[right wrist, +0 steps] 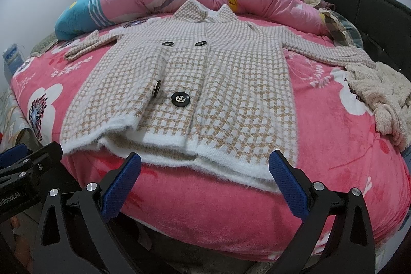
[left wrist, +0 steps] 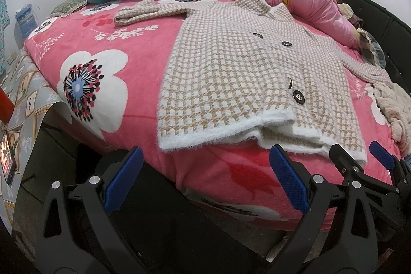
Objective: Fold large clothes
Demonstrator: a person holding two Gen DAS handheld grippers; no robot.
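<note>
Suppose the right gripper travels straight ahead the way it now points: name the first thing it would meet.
Probably the white fuzzy hem of the checked coat, which lies just ahead between the open jaws of the right gripper at the bed's near edge. Depth is unclear through the fisheye.

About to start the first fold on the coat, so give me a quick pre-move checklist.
1. Coat lies face up on the bed: ok.
2. Both sleeves spread outward: ok.
3. Hem flat: not ok, front edge lifted and rumpled.
4. Left gripper open, holding nothing: ok.
5. Right gripper open at the hem: ok.
6. Fleece garment clear of the sleeve end: not ok, they touch.
</note>
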